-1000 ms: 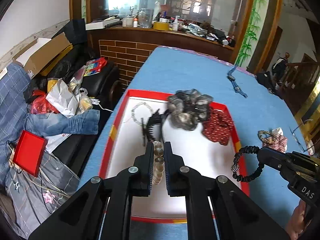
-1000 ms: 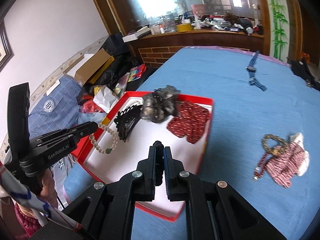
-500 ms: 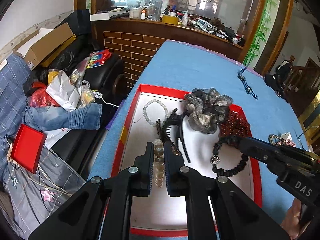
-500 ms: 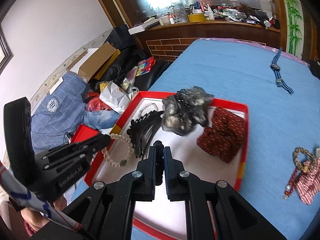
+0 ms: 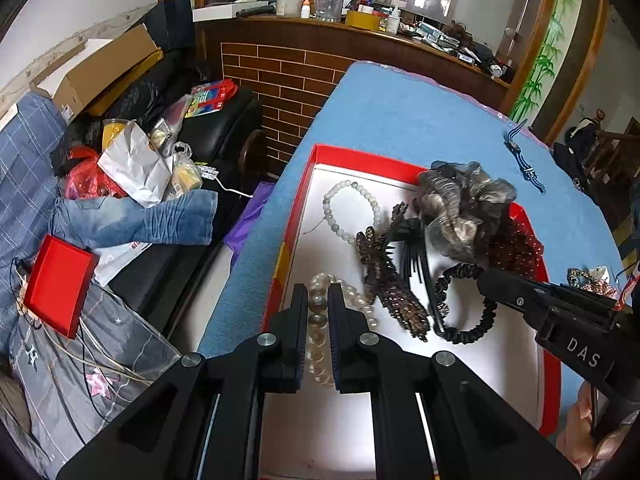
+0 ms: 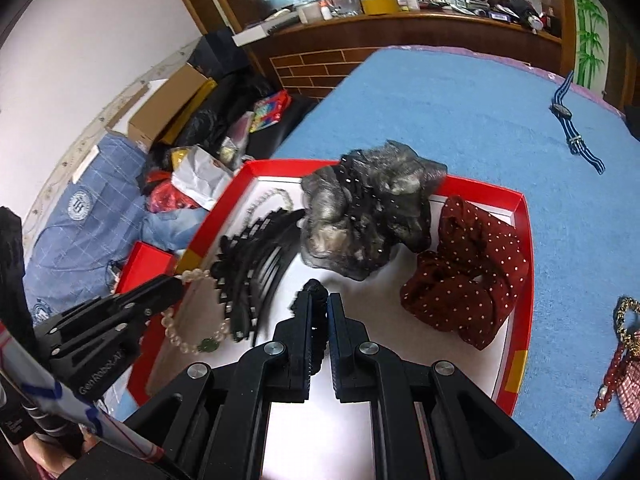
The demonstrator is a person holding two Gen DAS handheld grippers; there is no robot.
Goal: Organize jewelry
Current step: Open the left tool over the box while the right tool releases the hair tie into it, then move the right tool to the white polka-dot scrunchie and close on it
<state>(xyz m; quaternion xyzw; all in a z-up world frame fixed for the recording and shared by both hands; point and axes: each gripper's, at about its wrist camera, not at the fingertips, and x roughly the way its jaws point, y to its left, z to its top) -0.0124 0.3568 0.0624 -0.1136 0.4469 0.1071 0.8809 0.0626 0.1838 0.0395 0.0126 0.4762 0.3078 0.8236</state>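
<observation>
- Both grippers are hanging over the red tray (image 5: 294, 216), lower centre of frame.
- Left gripper (image 5: 319, 312) is pinching the pearl bracelet (image 5: 352, 292); right gripper (image 6: 318, 312) is pinching the black coil bracelet (image 5: 460, 334).
- Tray floor is lying just beneath each.

Brick-fronted wooden counter (image 5: 304, 64), cluttered black sofa (image 5: 208, 128), white wall (image 6: 80, 40).

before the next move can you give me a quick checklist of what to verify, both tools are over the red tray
1. Left tool gripping the pearl bracelet: ok, beads sit between the shut fingers.
2. Right tool gripping the black coiled hair tie: ok, it hangs from the tip.
3. Both loads above the red tray: ok.
4. Bare white floor to set them on: ok, free near the front edge.
5. Clear of the black headbands: not ok, the bracelet lies close beside them.
6. Whether either item already touches the tray floor: cannot tell.
</observation>
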